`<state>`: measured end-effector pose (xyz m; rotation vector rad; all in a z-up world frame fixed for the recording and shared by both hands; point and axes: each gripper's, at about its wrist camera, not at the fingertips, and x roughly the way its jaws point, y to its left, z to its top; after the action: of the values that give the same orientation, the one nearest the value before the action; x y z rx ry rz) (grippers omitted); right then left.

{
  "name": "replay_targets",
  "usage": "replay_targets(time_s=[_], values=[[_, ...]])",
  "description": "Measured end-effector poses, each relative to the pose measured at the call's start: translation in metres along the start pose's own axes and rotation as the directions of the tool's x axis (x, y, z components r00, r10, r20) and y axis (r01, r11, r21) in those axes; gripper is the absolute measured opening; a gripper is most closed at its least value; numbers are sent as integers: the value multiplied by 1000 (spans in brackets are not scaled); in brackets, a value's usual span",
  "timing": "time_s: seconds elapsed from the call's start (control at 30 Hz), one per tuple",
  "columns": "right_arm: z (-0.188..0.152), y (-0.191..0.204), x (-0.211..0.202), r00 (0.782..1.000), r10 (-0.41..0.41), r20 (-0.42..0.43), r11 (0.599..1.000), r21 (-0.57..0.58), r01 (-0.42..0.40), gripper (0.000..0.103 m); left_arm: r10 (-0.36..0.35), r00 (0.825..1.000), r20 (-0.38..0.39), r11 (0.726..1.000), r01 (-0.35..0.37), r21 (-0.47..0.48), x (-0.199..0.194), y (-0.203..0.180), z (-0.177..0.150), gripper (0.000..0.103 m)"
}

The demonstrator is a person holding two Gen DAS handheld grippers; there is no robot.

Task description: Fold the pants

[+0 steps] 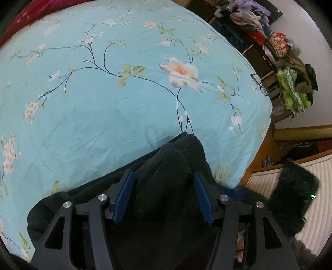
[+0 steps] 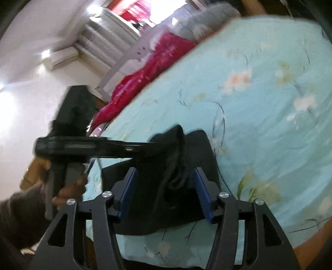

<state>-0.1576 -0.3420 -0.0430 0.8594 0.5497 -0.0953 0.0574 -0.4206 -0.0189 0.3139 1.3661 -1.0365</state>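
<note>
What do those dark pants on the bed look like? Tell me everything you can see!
The pants are very dark, almost black, and look soft and fuzzy, like fleece. They lie bunched in a thick folded heap near the edge of the blue flowered bedsheet. Cloth sits between the blue pads of the left gripper and right gripper, but their jaws stand apart, not pinching.

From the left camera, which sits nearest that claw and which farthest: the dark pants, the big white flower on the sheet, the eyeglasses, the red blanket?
1. Dark pants: bunched between the open left claw fingers.
2. Big white flower: mid-sheet, straight ahead.
3. Eyeglasses: at the bed's right edge.
4. Red blanket: far top-left corner.

The flower and eyeglasses are close to call.
</note>
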Motion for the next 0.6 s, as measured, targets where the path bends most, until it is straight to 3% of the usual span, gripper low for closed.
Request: replay_targets(time_s=[0.03, 0.07, 0.23, 0.33, 0.4, 0.47, 0.6], values=[[-2, -6, 10, 998, 46, -37, 999, 30, -44, 59, -3, 1000, -4, 1000, 3, 2, 0, 0, 0, 61], [-4, -9, 15, 998, 39, -52, 999, 28, -38, 59, -10, 1000, -8, 1000, 10, 1, 0, 0, -1, 61], [-8, -9, -3, 994, 111, -10, 993, 43, -111, 59, -8, 1000, -3, 1000, 8, -8, 5, 1, 2, 67], [-7, -1, -5, 997, 83, -11, 996, -27, -83, 59, -21, 1000, -12, 1000, 21, -20, 12, 2, 3, 66], [-10, -1, 2, 998, 54, -32, 997, -58, -56, 59, -31, 999, -10, 999, 31, -33, 14, 3, 3, 59], [-12, -1, 12, 997, -40, -65, 993, -117, 32, 52, -34, 999, -8, 998, 33, -56, 15, 4, 0, 58], [-6, 11, -14, 1000, 24, 8, 995, -92, -23, 52, -52, 999, -13, 996, 51, -70, 11, 5, 1, 58]])
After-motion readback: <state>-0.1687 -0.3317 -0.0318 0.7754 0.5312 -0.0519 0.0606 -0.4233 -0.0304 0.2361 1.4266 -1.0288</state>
